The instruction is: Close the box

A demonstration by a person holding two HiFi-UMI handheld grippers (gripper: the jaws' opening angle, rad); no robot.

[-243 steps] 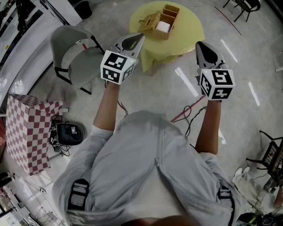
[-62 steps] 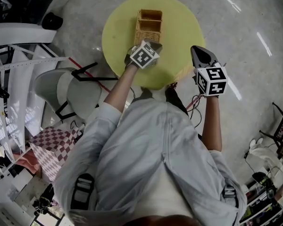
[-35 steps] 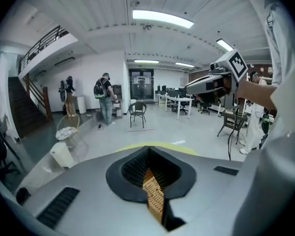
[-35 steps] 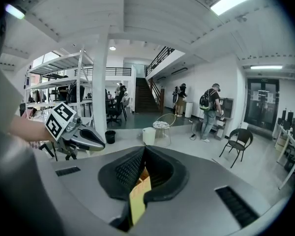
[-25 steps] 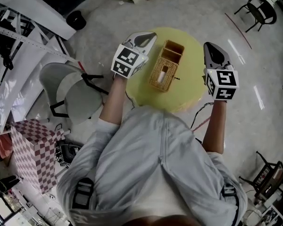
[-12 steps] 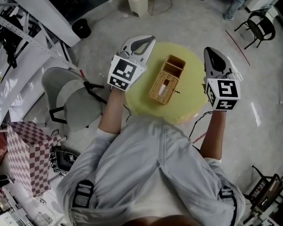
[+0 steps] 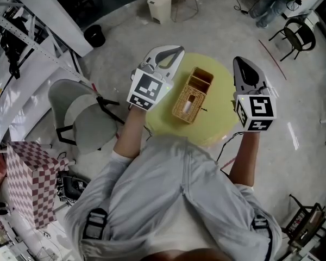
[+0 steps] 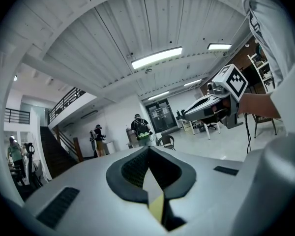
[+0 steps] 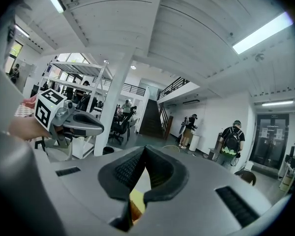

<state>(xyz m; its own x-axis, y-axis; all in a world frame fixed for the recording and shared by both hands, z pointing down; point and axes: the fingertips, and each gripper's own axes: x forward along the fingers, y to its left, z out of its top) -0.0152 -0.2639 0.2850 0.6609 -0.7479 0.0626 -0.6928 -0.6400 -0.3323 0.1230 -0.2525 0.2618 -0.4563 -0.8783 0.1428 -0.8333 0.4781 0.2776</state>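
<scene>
A woven wicker box [image 7: 191, 95] stands on the round yellow table [image 7: 220, 110]. Its lid lies flat over the near part, with a white slot [image 7: 187, 100] showing in it. The far compartment [image 7: 202, 78] has no cover. My left gripper [image 7: 177, 50] hangs in the air left of the box, shut and holding nothing. To the box's right, apart from it, my right gripper [image 7: 238, 62] is shut and empty too. Both point up and away: the left gripper view shows closed jaws [image 8: 148, 151] against the ceiling, as does the right gripper view [image 9: 144, 150].
A grey chair [image 7: 79, 113] stands left of the table, with a checkered box [image 7: 30, 184] further left. A black bin [image 7: 93, 35] and a white bin [image 7: 160, 7] sit beyond the table, and a black chair [image 7: 293, 42] far right. People stand near a distant staircase [image 9: 152, 117].
The lid stood open at the start and now lies shut on the box. The left gripper has lifted off the box. Over the last second both grippers barely moved.
</scene>
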